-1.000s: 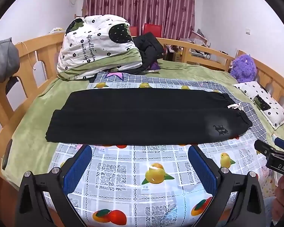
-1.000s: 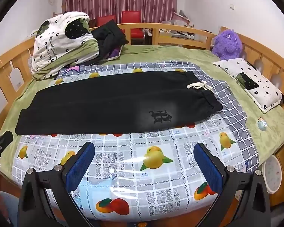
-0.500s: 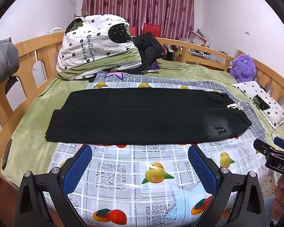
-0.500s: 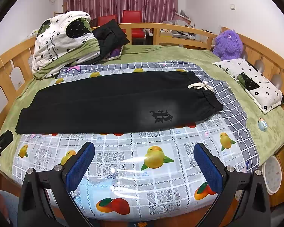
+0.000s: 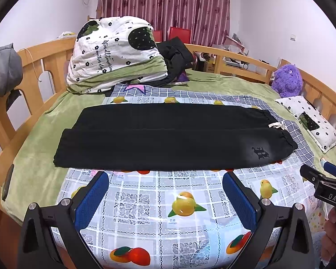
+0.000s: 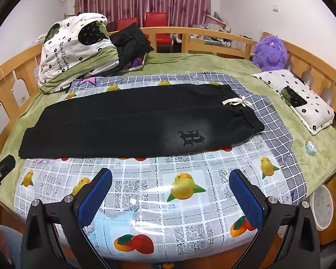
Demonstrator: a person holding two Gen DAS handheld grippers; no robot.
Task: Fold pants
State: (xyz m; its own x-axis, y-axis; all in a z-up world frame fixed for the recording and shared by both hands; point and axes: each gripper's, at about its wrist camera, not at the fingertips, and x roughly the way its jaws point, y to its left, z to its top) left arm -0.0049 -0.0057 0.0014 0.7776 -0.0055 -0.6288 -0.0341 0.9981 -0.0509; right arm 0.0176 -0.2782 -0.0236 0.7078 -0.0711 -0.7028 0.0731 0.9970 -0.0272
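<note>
Black pants (image 5: 168, 139) lie flat across the fruit-print tablecloth (image 5: 159, 204), waistband toward its right edge. Left gripper (image 5: 165, 198) and right gripper (image 6: 170, 196) hover spread wide, empty, at its near edge.

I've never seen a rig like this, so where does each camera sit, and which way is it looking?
Left wrist: on the left gripper, looking across the bed at the pants; its two open blue fingers show, the right gripper at right edge.
Right wrist: on the right gripper, facing likewise; open fingers show, left gripper at left edge.
Shared: pants, fruit cloth, purple toy.
</note>
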